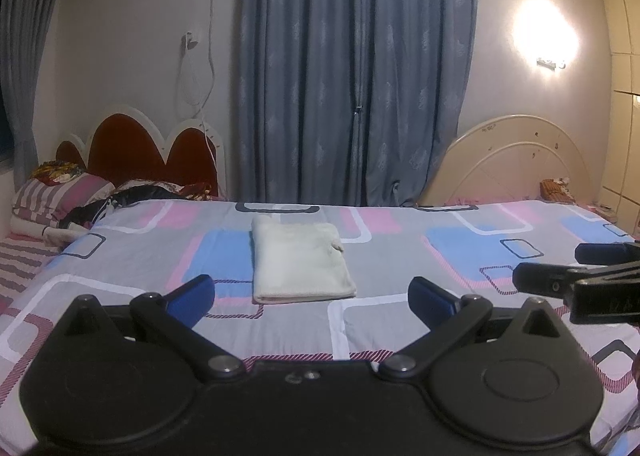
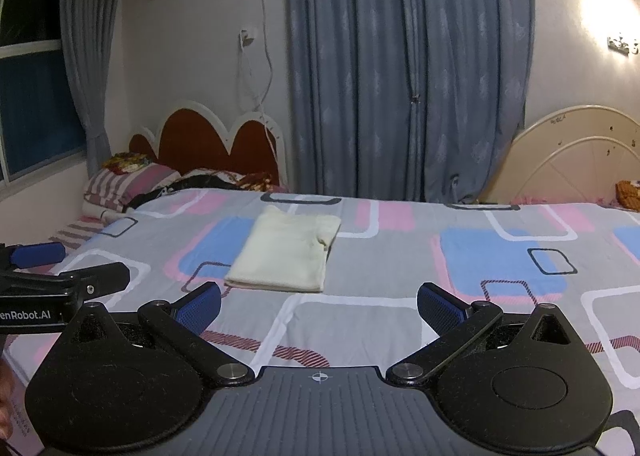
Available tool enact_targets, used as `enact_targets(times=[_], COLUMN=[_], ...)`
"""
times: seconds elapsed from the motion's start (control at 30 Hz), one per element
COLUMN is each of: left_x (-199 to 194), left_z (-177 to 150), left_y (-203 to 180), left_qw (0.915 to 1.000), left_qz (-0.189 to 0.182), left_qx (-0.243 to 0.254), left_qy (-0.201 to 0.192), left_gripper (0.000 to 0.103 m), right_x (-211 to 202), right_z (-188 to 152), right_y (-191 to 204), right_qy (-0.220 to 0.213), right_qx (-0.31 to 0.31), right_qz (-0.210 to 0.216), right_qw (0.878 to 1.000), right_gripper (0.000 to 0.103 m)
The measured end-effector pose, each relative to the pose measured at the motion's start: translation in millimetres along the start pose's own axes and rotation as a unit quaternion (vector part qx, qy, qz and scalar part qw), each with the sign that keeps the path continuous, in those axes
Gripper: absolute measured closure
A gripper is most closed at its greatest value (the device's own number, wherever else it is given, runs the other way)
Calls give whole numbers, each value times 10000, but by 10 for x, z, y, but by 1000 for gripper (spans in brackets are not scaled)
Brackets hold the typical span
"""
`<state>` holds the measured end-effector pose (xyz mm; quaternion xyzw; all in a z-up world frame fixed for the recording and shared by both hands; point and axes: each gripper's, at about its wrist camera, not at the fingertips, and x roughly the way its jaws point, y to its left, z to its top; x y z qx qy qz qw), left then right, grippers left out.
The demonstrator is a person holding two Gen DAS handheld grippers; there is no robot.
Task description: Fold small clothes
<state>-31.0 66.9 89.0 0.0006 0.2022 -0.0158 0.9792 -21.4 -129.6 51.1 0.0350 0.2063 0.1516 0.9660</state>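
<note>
Both tools point(image 1: 310, 298) point(image 2: 318, 306) gape empty before folded cream garment point(image 1: 298, 258) on bed point(image 1: 400, 256).

The left tool point(image 1: 312, 298) sits at the bottom of its own view, its blue-padded fingers point(image 1: 192, 296) spread wide with nothing between them. The right tool point(image 2: 318, 306) is likewise wide apart and empty. Each shows at the other view's edge, side by side and level.

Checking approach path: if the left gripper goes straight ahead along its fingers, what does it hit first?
Probably the folded cream cloth, which lies on the bedspread almost dead ahead between the open left gripper fingers. Nothing shows in between, though depth and height above the bed are hard to judge in fisheye.
</note>
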Motion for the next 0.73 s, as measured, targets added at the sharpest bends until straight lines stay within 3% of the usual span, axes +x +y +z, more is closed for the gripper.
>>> enact_targets(times=[0.73], left_x=[54], left_z=[31], left_y=[39], left_qw=[9999], left_qz=[-3], left_qx=[-32], left_qy=[-147], left_gripper=[2], right_x=[56], right_z=[47], right_y=[-67], right_qy=[-10], right_qx=[-87], right_qz=[-14], right_qw=[10000], right_gripper=[0])
